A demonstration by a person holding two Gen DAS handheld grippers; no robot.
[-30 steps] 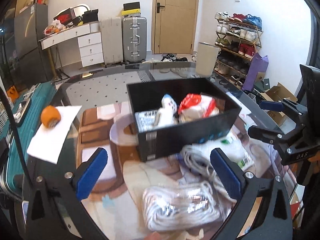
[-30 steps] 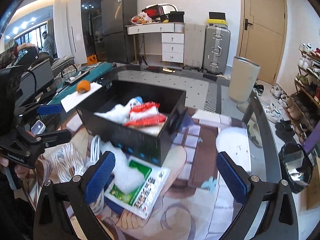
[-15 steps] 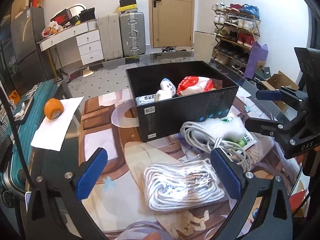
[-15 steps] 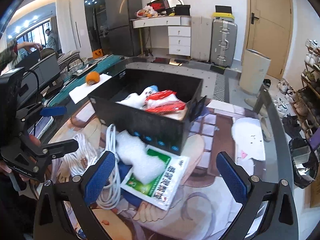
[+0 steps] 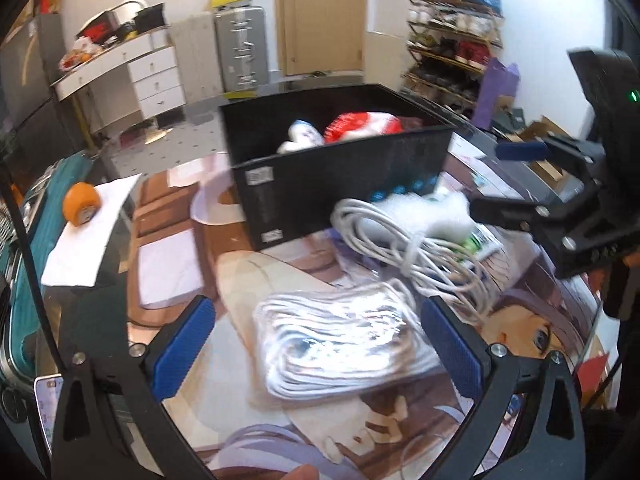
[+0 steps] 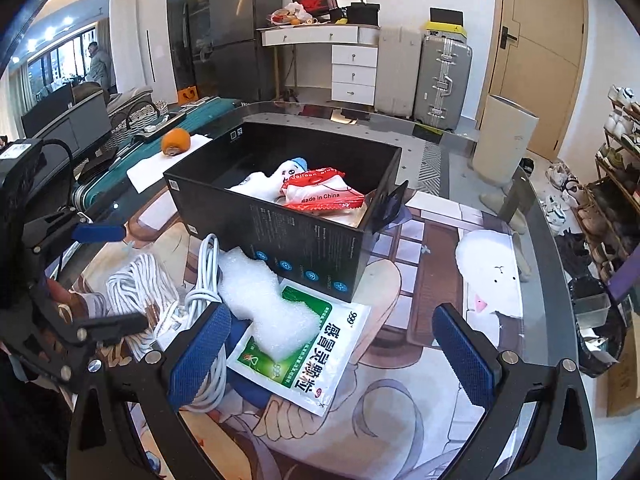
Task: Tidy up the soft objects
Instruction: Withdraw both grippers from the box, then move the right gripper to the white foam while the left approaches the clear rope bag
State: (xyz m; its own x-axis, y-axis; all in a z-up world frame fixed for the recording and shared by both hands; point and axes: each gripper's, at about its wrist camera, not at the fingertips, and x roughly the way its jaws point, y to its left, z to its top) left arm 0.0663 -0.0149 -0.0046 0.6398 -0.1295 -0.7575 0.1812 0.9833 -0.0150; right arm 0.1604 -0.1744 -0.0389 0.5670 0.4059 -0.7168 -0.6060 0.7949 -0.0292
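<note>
A black box (image 5: 344, 196) (image 6: 280, 220) stands on the glass table and holds a white soft toy (image 6: 276, 178) and a red-and-white packet (image 6: 320, 194). In front of it lie a bagged white rope bundle (image 5: 344, 340) (image 6: 140, 284), a white cable coil (image 5: 408, 240) (image 6: 204, 300), a white foam piece (image 6: 268, 308) (image 5: 436, 212) and a green-and-white sachet (image 6: 316, 352). My left gripper (image 5: 320, 348) is open, just above the rope bundle. My right gripper (image 6: 332, 356) is open, over the foam and sachet.
An orange (image 5: 80, 204) (image 6: 176, 142) lies on white paper (image 5: 84, 236) at the table's left. A teal suitcase (image 6: 160, 144) lies beside the table. Suitcases, a desk, a door and a shoe rack (image 5: 448, 56) stand behind.
Both grippers have drawn back from the box and lowered. The left one now frames the rope bundle; the right one frames the foam and sachet. Nothing was grasped.
</note>
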